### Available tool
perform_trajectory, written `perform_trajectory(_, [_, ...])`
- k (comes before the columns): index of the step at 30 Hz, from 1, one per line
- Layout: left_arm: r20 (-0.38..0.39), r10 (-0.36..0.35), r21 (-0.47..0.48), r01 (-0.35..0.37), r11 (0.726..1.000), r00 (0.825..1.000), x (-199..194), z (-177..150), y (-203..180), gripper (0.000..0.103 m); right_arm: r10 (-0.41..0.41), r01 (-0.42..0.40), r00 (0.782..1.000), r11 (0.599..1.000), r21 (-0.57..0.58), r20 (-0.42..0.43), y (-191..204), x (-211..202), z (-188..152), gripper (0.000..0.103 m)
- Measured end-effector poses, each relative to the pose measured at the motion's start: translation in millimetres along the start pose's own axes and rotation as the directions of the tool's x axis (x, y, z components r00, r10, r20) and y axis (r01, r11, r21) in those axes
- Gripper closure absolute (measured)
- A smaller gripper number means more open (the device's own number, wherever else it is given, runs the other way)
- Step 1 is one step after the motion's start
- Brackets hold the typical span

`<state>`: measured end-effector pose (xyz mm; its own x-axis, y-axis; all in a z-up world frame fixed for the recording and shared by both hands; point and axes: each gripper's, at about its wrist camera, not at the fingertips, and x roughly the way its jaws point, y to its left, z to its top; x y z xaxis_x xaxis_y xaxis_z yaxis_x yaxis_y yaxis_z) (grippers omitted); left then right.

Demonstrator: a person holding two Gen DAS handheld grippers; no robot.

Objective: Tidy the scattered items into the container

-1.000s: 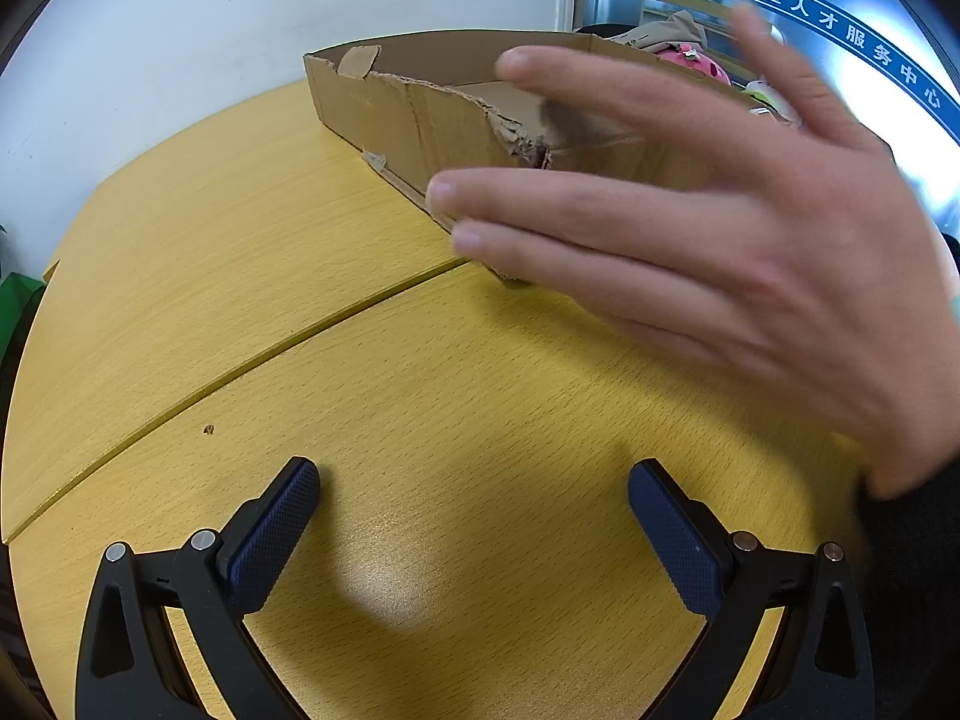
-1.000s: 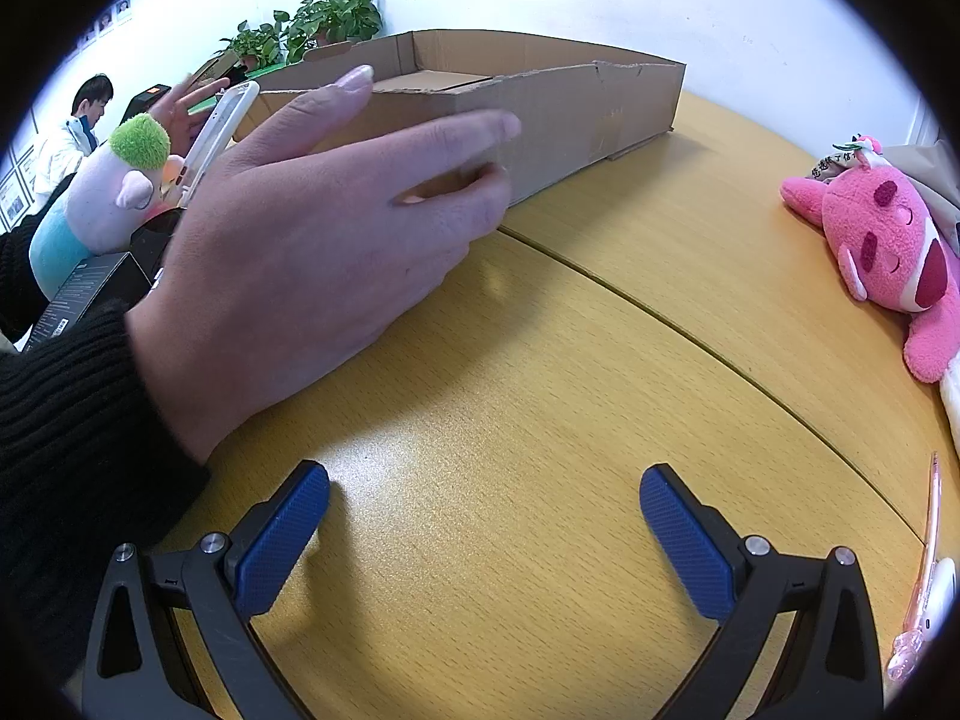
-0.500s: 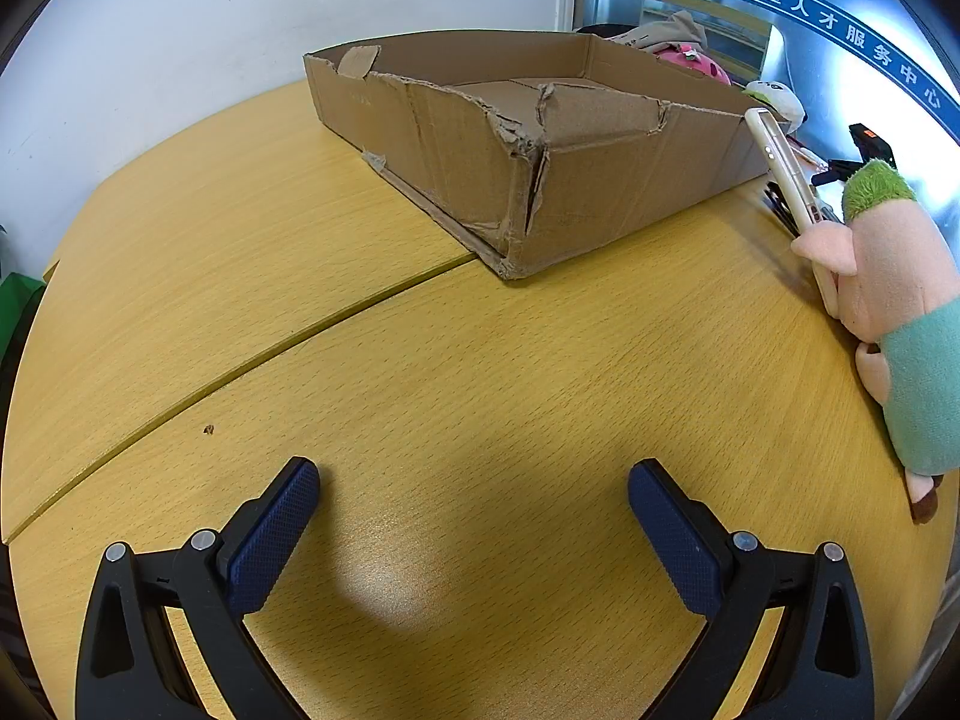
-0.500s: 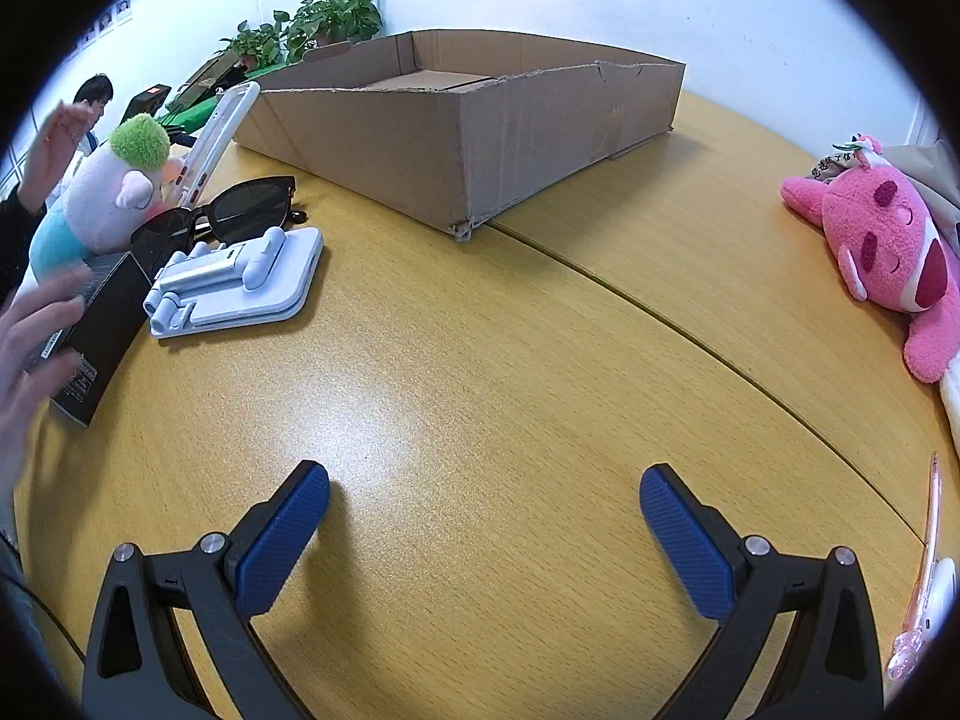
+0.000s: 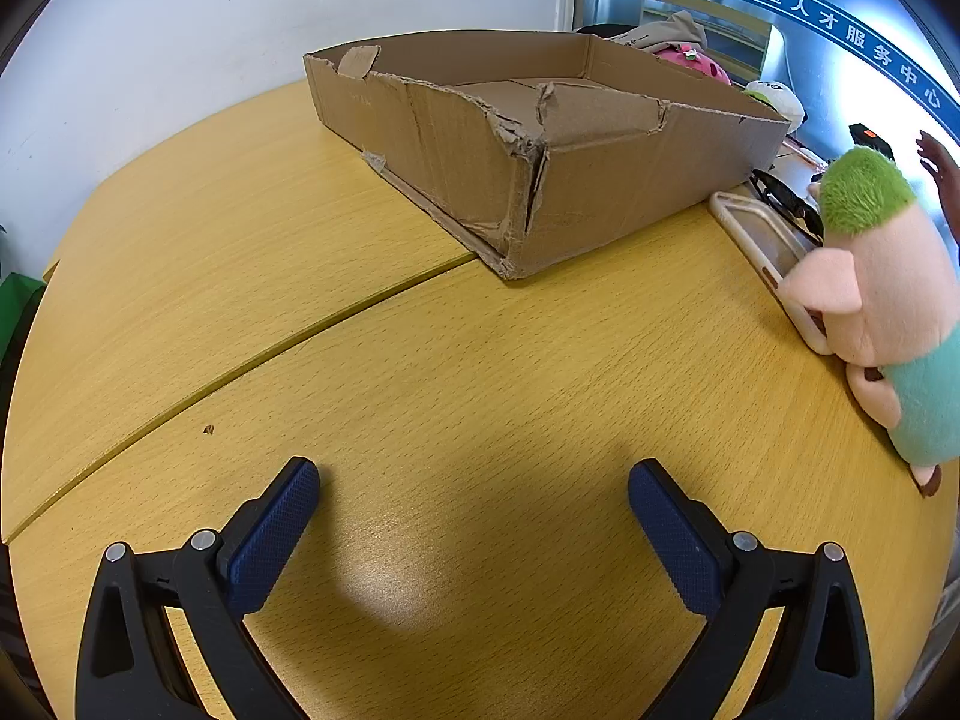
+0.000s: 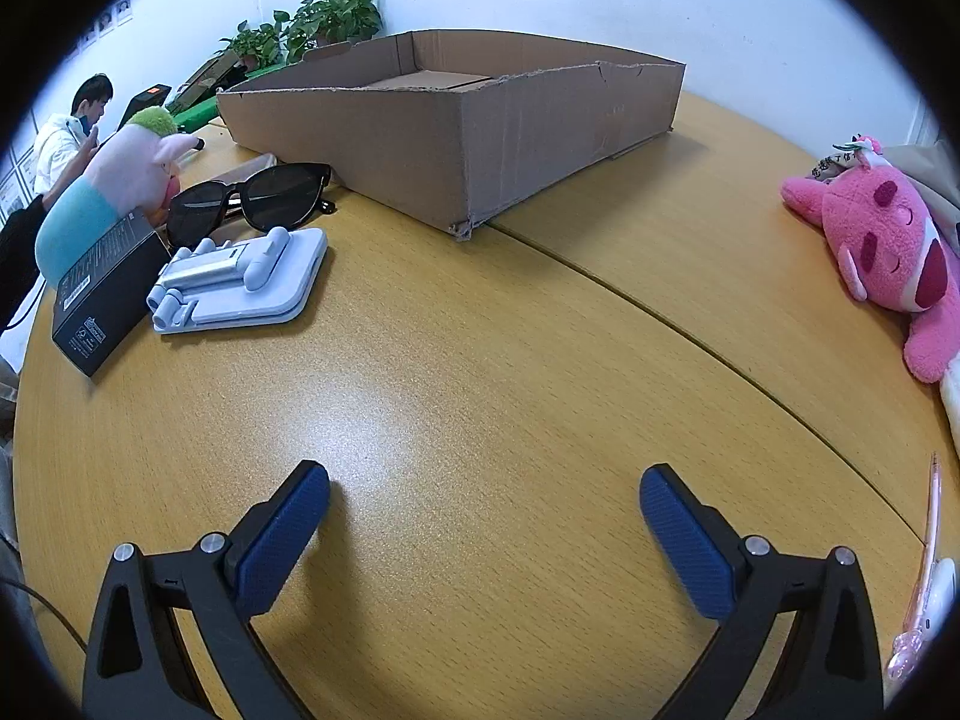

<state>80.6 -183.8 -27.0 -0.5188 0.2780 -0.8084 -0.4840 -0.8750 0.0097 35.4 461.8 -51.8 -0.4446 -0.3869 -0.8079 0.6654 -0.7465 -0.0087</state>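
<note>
Two ribbed blue-padded grippers, left gripper (image 5: 474, 489) and right gripper (image 6: 485, 495), gape empty before torn corrugated cardboard box (image 6: 456, 132).

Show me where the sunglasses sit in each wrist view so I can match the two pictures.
Left wrist: the sunglasses are at the far right edge, mostly hidden behind the green-haired plush toy.
Right wrist: the sunglasses lie in the upper left, between the white folding stand and the box.
Shared landmark: the cardboard box; the sunglasses lie near its side in both views.
</note>
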Motion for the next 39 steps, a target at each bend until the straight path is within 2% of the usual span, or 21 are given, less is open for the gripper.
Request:
perform_trajectory(3, [0.0, 0.009, -0.015, -0.009, 1.0, 1.0, 1, -1, -2, 0.0, 0.0, 0.0, 1.0, 1.0, 0.0, 0.0, 0, 0, 0, 0.0])
perform_trajectory(7, [-0.001, 0.063, -0.082, -0.063, 0.995, 0.998, -4, -1, -8, 0.0, 0.0, 0.0, 1.0, 1.0, 0.001, 0.0, 0, 0, 0, 0.0])
perform_trajectory(11, [-0.004, 0.113, -0.149, -0.112, 0.983, 0.994, -6, -29, -10, 0.0, -0.059, 0.059, 0.998, 0.995, 0.084, -0.003, 3, 3, 4, 0.0])
perform_trajectory(13, [-0.007, 0.143, -0.19, -0.142, 0.971, 0.99, -7, -38, -20, 0.0, -0.117, 0.117, 0.993, 0.979, 0.164, -0.01, 4, 6, 7, 0.0])
perform_trajectory(16, [-0.013, 0.183, -0.241, -0.181, 0.953, 0.983, -4, -60, -50, 0.0, -0.206, 0.207, 0.978, 0.936, 0.285, -0.031, 11, 5, 6, 0.0])
perform_trajectory(18, [-0.02, 0.174, -0.23, -0.173, 0.958, 0.985, -8, -67, -68, 0.0, -0.241, 0.241, 0.97, 0.912, 0.331, -0.042, 14, 5, 5, 0.0])
perform_trajectory(20, [-0.023, 0.191, -0.236, -0.191, 0.953, 0.981, 0, -58, -93, 0.0, -0.251, 0.251, 0.967, 0.904, 0.347, -0.047, 15, 6, 5, 0.0])
perform_trajectory(23, [0.006, 0.268, -0.287, -0.255, 0.923, 0.963, -11, -45, -119, 0.0, -0.273, 0.274, 0.96, 0.884, 0.38, -0.058, 16, 11, 13, 0.0])
perform_trajectory(26, [0.104, 0.22, -0.293, -0.182, 0.939, 0.97, -40, -27, -147, 0.0, -0.307, 0.316, 0.947, 0.841, 0.439, -0.093, 23, 14, 18, 0.0])
perform_trajectory(28, [0.192, 0.173, -0.28, -0.115, 0.953, 0.966, -66, -14, -168, 0.0, -0.256, 0.274, 0.961, 0.853, 0.443, -0.103, 35, 15, 25, 0.0])
perform_trajectory(30, [0.262, 0.124, -0.265, -0.052, 0.963, 0.957, -89, -3, -187, 0.0, -0.214, 0.199, 0.976, 0.848, 0.491, -0.025, 56, 0, 32, 0.0])
perform_trajectory(32, [0.315, 0.06, -0.256, 0.024, 0.966, 0.947, -104, 9, -207, 0.0, -0.22, 0.144, 0.972, 0.837, 0.528, 0.084, 83, -24, 46, 0.0])
perform_trajectory(34, [0.334, 0.004, -0.281, 0.095, 0.955, 0.943, -105, 22, -224, 0.0, -0.21, 0.095, 0.964, 0.845, 0.526, 0.163, 113, -41, 64, 0.0])
perform_trajectory(36, [0.335, -0.045, -0.296, 0.151, 0.943, 0.941, -101, 29, -240, 0.0, -0.204, 0.075, 0.958, 0.86, 0.505, 0.204, 142, -51, 80, 0.0])
perform_trajectory(39, [0.316, -0.051, -0.298, 0.15, 0.943, 0.948, -90, 33, -253, 0.0, -0.198, 0.076, 0.959, 0.868, 0.491, 0.202, 173, -50, 102, 0.0])
